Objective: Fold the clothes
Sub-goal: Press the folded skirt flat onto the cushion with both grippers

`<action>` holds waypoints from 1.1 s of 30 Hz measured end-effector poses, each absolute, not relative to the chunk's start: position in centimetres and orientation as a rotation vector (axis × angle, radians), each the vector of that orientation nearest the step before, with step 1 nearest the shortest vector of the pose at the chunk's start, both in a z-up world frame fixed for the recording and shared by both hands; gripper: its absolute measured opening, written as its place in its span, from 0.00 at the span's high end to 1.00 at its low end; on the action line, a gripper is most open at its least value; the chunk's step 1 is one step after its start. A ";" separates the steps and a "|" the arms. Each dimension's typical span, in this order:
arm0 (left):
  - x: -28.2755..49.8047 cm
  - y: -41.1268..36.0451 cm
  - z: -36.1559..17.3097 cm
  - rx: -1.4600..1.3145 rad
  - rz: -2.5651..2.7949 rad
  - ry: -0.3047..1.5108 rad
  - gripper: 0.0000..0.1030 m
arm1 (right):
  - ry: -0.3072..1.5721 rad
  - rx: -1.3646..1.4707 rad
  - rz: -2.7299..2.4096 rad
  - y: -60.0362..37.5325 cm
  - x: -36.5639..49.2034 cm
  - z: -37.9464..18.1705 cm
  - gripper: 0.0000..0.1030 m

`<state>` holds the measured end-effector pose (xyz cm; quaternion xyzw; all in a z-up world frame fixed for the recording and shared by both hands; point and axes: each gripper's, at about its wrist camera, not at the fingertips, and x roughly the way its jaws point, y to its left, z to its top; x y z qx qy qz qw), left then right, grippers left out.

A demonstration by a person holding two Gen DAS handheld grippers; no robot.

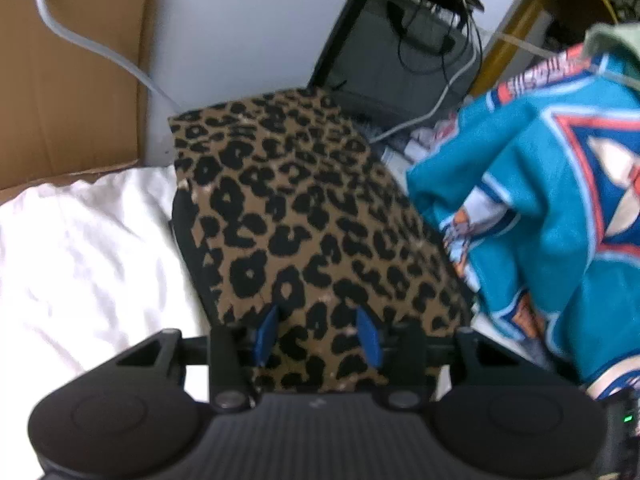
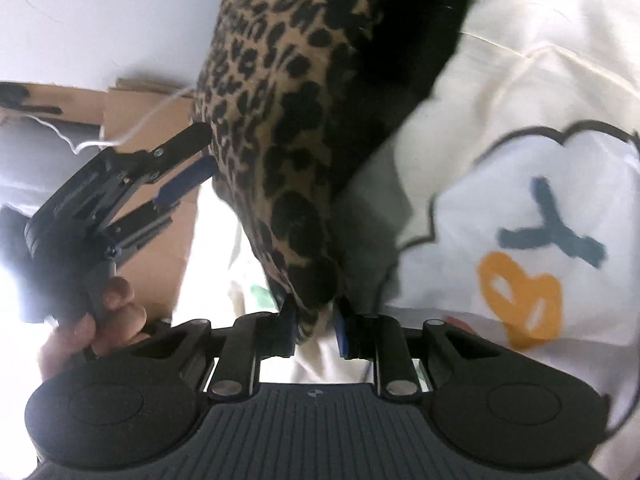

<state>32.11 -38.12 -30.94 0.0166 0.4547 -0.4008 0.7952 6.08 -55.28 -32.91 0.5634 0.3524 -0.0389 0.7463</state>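
Both tongs sit at the leopard-print garment (image 1: 304, 208). From the left wrist view, the left tongs (image 1: 318, 336) stand apart, blue pads on either side of the near end of the folded cloth; whether the pads press on it I cannot tell. The garment stretches away from them across a white bed sheet (image 1: 80, 240). Just right of it lies a teal jersey (image 1: 540, 208) with orange, white and blue print, bunched up and touching the leopard cloth's right edge.

From the right wrist view, the right tongs (image 2: 316, 328) are clamped on a low corner of the same garment (image 2: 280, 128), which rises from the pads toward the top of the picture. The left tongs (image 2: 192, 160) show there too, at the cloth's left edge, held by a hand (image 2: 96, 320).

Brown cardboard (image 1: 68, 92) stands at the head of the sheet; what it contains is hidden. A dark open box (image 1: 408, 48) beyond the garment holds tangled black and white cables.

Right of the hanging cloth is a cream garment (image 2: 532, 92) bearing a white cloud shape with a dark "Y" and an orange "8" or "B"; which, I cannot tell.
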 end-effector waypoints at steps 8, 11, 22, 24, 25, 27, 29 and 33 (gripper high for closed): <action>31.3 -37.5 -32.0 0.060 -0.844 1.060 0.57 | 0.797 1.121 -0.064 -53.9 5.8 -30.3 0.74; 30.9 -36.5 -31.4 0.054 -0.837 1.063 0.58 | 0.784 1.107 -0.071 -53.8 5.6 -29.7 0.74; 29.2 -33.3 -26.3 0.064 -0.808 1.000 0.57 | 0.733 0.928 -0.109 -54.1 3.5 -25.3 0.67; 29.1 -33.1 -25.9 0.069 -0.802 0.991 0.58 | 0.717 0.914 -0.119 -54.3 3.5 -24.7 0.67; 29.1 -33.0 -25.8 0.071 -0.797 0.990 0.58 | 0.710 0.906 -0.124 -54.3 3.4 -24.5 0.67; 29.3 -33.0 -25.8 0.068 -0.787 0.989 0.58 | 0.699 0.863 -0.140 -54.5 3.4 -24.0 0.67; 29.4 -33.1 -25.9 0.059 -0.784 0.981 0.57 | 0.693 0.816 -0.160 -54.7 3.7 -23.8 0.67; 30.0 -33.7 -26.6 0.044 -0.778 0.970 0.57 | 0.687 0.759 -0.207 -55.7 4.4 -23.8 0.67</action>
